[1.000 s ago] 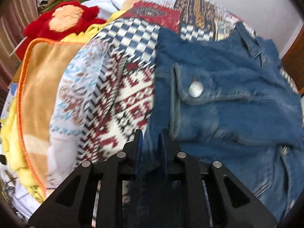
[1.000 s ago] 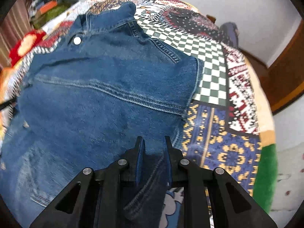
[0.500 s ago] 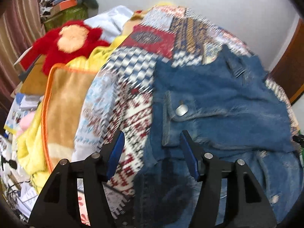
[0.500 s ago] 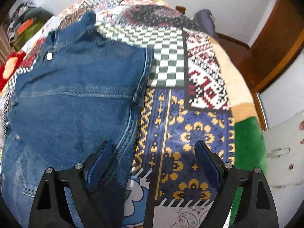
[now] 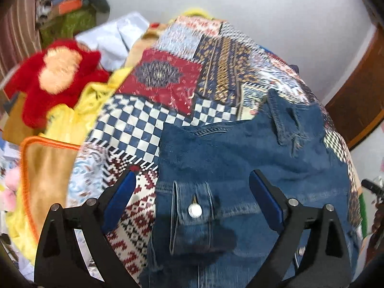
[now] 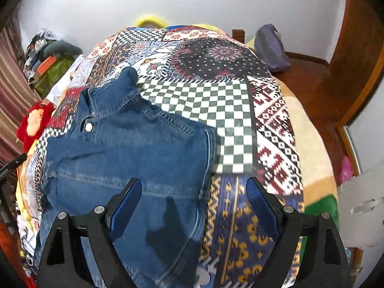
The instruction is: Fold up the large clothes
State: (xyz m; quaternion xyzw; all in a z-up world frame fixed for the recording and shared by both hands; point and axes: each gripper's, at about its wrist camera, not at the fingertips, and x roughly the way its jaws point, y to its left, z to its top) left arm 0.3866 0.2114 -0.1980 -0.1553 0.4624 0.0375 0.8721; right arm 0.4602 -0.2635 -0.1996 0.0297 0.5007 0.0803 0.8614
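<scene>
On the patchwork bedspread (image 6: 235, 110) the denim jacket (image 6: 134, 158) lies folded; both grippers, left gripper (image 5: 192, 189) and right gripper (image 6: 193, 193), have just been opening, nothing between them; next fold needs fresh grips.

denim jacket (image 6: 124, 158) | blue, silver snap buttons | folded, flat | on patchwork bedspread (image 6: 216, 110)

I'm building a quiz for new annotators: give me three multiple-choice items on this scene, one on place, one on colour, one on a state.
1. Where does the denim jacket lie?
A on the patchwork bedspread
B on the floor
C on a chair

2. What colour is the plush toy?
A green
B red
C black

3. How does the left hand-held gripper stand?
A shut on the jacket
B shut, empty
C open above the jacket

Key: 1 A, the jacket is spread over the patterned cover; 2 B, red fur with a pale patch; 3 C, the jaws have just been opening, and no pad presses on denim.
</scene>
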